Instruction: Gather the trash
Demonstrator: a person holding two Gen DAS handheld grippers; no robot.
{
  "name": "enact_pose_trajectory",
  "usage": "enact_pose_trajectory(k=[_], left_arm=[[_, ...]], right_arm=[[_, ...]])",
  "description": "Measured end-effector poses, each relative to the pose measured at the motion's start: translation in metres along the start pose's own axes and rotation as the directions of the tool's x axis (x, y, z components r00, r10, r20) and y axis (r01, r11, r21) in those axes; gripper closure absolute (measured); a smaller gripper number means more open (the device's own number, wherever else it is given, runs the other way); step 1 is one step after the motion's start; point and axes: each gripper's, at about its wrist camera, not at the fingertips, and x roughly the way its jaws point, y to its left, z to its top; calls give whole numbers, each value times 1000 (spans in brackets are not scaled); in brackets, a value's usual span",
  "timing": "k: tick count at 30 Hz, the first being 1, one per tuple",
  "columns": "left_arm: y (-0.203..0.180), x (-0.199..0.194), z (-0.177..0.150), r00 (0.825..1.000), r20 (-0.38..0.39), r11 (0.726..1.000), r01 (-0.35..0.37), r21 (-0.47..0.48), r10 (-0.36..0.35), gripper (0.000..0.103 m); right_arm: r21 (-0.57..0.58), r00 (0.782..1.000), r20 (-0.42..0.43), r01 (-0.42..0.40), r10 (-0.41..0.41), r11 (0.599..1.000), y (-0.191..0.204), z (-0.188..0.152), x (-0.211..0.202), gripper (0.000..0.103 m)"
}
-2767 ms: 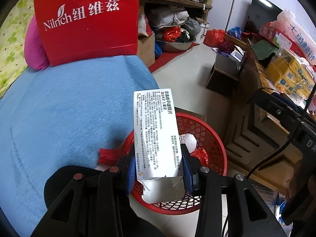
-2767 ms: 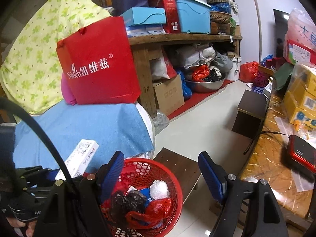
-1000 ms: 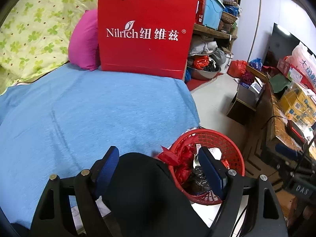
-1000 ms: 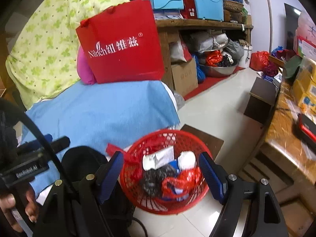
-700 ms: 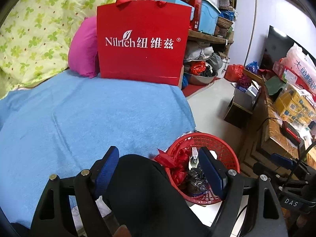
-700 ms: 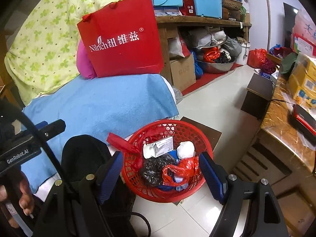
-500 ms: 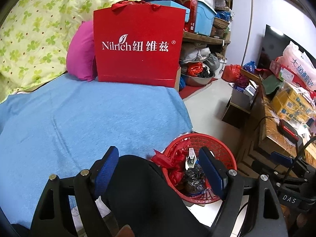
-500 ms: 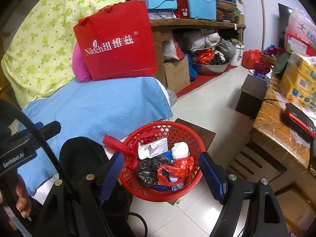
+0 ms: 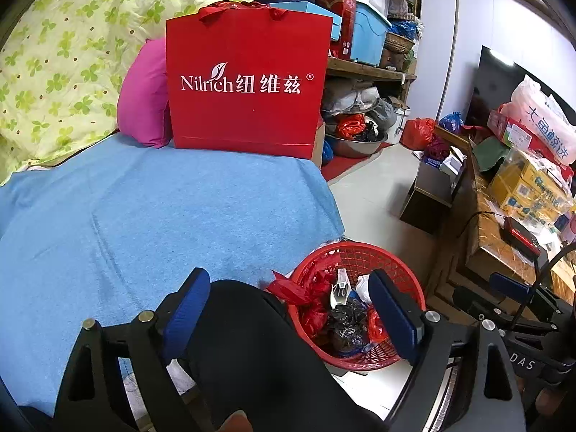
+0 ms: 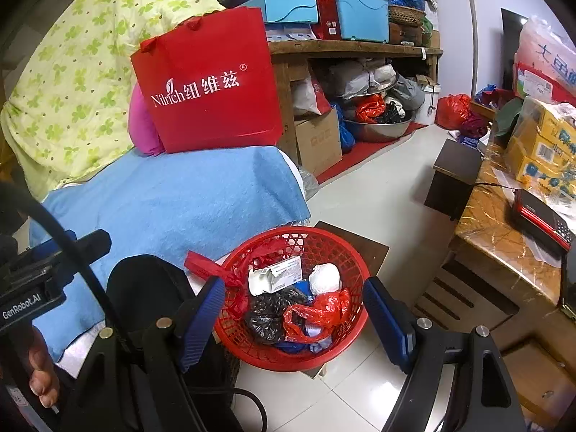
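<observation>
Red basket [image 10: 288, 356] on the floor beside the bed [image 9: 144, 216] holds the white box [image 10: 275, 275]. Our left gripper [image 9: 288, 309] fingers are opening, empty; right gripper [image 10: 293, 318] spread, empty.

Carton [image 10: 275, 274] lies in basket [image 10: 334, 241], right of the bed [image 10: 172, 201]

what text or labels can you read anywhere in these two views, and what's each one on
"Nilrich 纽维兹 ®" in white, on the red paper gift bag standing on the blue towel-covered bed.
"GenRobot.AI" on the black body of the left tool, seen from the right wrist view.
"DAS" on the black body of the right tool, seen from the left wrist view.
Fine print on the white medicine box in the red plastic basket: too small to read.
Blue characters on the white plastic bag: too distorted to read.
</observation>
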Motion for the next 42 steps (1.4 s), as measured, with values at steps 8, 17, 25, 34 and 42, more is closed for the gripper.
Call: enact_pose_trajectory(k=[8,17,25,34,42], left_arm=[[-2,0,-1,1000,-1,1000,-24,7,24,13],[-6,-1,-2,999,5,999,-37,26,36,13],[-7,-3,-3,999,16,999,-34,25,34,13],[-8,-2,-5,1000,9,999,-27,31,27,13],[-8,-1,-6,1000,5,999,-20,29,20,13]], right_arm=[[-1,1000,10,2,-2,1000,0,1,-1,21],[2,1000,22,10,-10,1000,-1,2,-4,21],[2,999,31,13,-13,1000,-2,2,-5,21],[0,1000,25,9,-9,1000,0,0,-4,21],[1,1000,20,11,-11,1000,2,-1,-3,21]])
